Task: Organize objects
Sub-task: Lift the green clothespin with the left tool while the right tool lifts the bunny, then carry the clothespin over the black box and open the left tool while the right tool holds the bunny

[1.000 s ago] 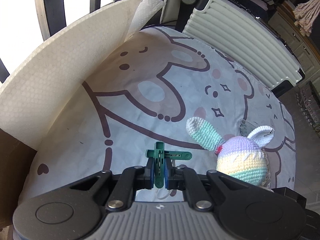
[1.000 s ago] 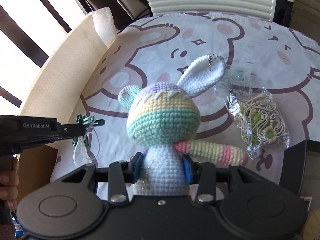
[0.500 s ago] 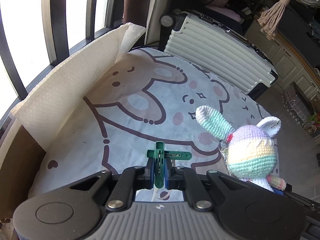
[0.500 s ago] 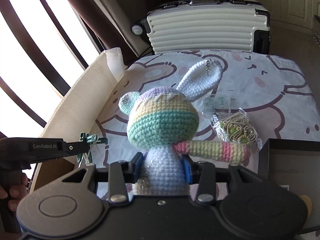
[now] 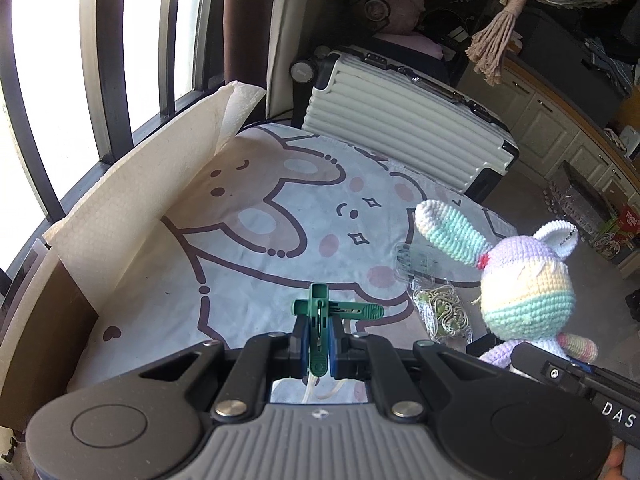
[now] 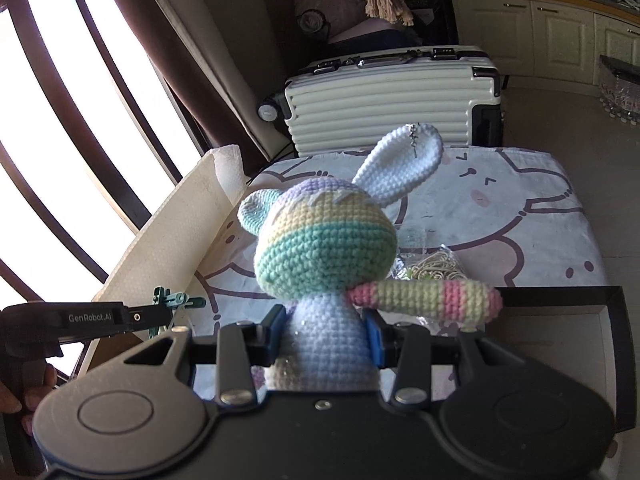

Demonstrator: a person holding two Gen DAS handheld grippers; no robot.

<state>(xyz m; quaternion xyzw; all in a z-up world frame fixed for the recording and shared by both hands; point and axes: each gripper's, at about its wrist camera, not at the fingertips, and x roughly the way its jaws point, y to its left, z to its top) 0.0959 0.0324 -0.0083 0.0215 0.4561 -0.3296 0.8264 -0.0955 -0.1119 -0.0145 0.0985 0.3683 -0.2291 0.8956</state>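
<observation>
Mid-task: left gripper (image 5: 318, 344) clamps the green clip (image 5: 320, 312), right gripper (image 6: 322, 340) clamps the crochet bunny (image 6: 326, 248), while the bead packet (image 5: 440, 312) at two o'clock remains on the cloth (image 5: 248, 240).

Home room, bunny-print bedsheet (image 5: 256, 264), ribbed suitcase (image 6: 392, 108), cream cabinets (image 6: 560, 36), curtained window (image 6: 80, 128)

Strong daylight from the barred window (image 5: 52, 92) at left, panes blown out to pure white in both views. Bright, even light on the printed cloth (image 5: 256, 248), faint soft shadows; room background beyond the suitcase (image 6: 392, 100) dim and murky. Heavy fisheye bending of window bars and cabinets (image 6: 560, 36) toward the edges, dark vignette in corners; mid-range sharp, slight softness on each close gripper body along the bottom.
</observation>
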